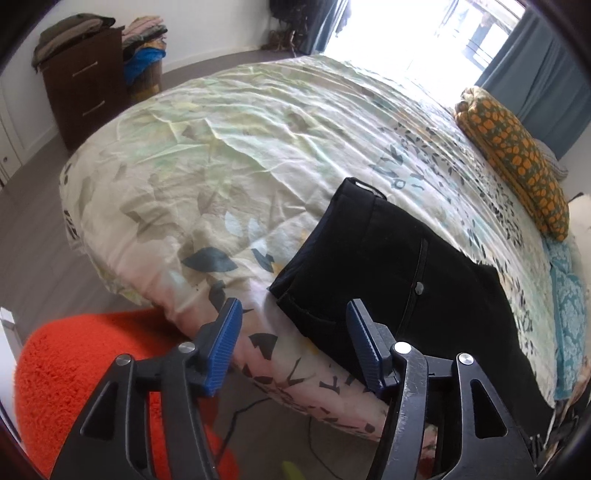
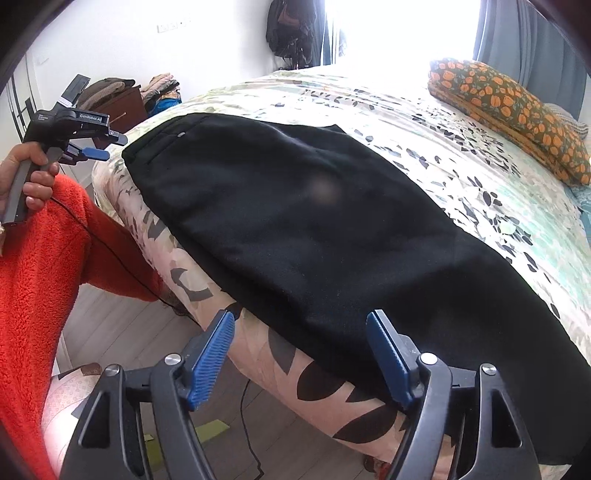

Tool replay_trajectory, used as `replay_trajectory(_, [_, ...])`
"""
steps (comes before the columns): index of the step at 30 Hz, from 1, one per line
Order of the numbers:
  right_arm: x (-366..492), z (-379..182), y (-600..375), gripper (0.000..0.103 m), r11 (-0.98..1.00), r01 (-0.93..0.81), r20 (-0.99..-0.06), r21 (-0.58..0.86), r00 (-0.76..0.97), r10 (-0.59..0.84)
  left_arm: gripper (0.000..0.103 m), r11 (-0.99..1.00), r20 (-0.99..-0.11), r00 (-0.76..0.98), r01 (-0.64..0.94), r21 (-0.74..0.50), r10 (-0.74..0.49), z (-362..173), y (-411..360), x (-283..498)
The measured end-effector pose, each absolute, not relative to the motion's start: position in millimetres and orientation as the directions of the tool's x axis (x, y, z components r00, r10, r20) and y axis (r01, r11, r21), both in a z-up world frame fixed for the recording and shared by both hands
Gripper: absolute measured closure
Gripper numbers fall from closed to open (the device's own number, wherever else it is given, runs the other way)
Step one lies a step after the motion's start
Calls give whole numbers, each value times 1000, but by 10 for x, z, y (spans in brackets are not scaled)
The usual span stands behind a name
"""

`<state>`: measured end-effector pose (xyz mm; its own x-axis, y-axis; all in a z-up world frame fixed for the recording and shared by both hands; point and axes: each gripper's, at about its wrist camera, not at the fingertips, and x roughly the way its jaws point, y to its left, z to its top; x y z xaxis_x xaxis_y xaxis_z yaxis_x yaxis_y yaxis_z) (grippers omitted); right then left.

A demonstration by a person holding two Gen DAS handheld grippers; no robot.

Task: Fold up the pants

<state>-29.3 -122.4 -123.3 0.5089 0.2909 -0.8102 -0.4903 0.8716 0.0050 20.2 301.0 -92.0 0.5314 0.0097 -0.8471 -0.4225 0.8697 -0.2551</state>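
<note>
Black pants (image 2: 295, 221) lie along the floral bed's (image 1: 240, 129) edge.

You've got a bed (image 1: 258, 122) filling most of the room, covered in a pale leaf-print duvet, with a folded orange-and-green patterned blanket (image 1: 517, 155) up near the head. Behind it the window (image 1: 424, 26) is totally blown out with daylight — blue curtains (image 1: 535, 74) hang on either side. Over by the white wall (image 2: 129, 37) there's a dark wood dresser (image 1: 88, 85) with clothes piled on top, plus a stack of folded textiles (image 1: 144, 48) right beside it. The floor (image 1: 33, 229) is grey wood-look planks — a thin black cable (image 2: 247, 424) trails across it beside the bed.
</note>
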Motion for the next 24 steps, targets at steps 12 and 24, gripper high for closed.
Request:
replay_trajectory(12, [-267, -1033, -1617, 14, 942, -333, -723, 37, 642, 255, 20, 974, -762, 647, -155, -163, -25, -522, 1808, 353])
replay_trajectory(24, [-19, -1118, -3023, 14, 974, 163, -735, 157, 678, 5, 20, 944, -801, 585, 319, 84, -126, -1173, 119, 272])
